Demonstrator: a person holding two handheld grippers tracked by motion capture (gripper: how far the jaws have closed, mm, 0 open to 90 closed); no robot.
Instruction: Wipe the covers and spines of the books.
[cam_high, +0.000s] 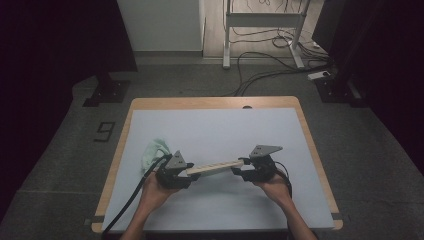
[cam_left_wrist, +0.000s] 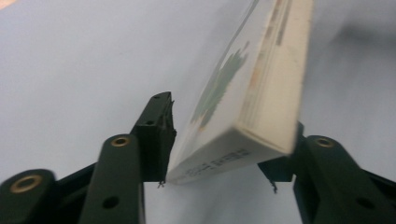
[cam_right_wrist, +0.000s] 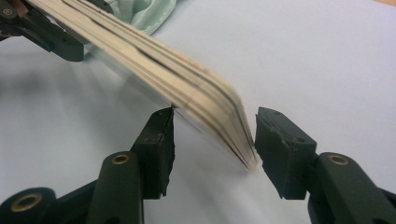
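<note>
Plainly, the work in hand is carrying a thin book (cam_high: 216, 167) between two grippers, and it looks to be mid-way: the book is off the desk (cam_high: 220, 130), not yet laid anywhere.

Nearest, in the left gripper view, the left gripper (cam_left_wrist: 217, 140) has the book's corner between its jaws. The left jaw stands just clear of the cover with a sliver of gap; the right jaw sits against the page edge, though the blur leaves it uncertain whether it presses. I read this gripper as spread around the book rather than clamping it.

In the right gripper view, the right gripper (cam_right_wrist: 215, 140) has the other end of the book (cam_right_wrist: 187, 88) between its jaws, pages fanned and slanting up and away. Its left jaw tip touches the underside, while its right jaw stands apart from the page edges, so this gripper too is spread, with the book resting on one jaw more than pinched.

Farther off, beyond the left gripper, a pale green cloth (cam_high: 154, 152) lies crumpled on the desk, close behind that gripper.

By my judgement, the lift is done, but the hold is loose at both ends; what is left is to secure it again or let the book down onto the desk between the grippers.
</note>
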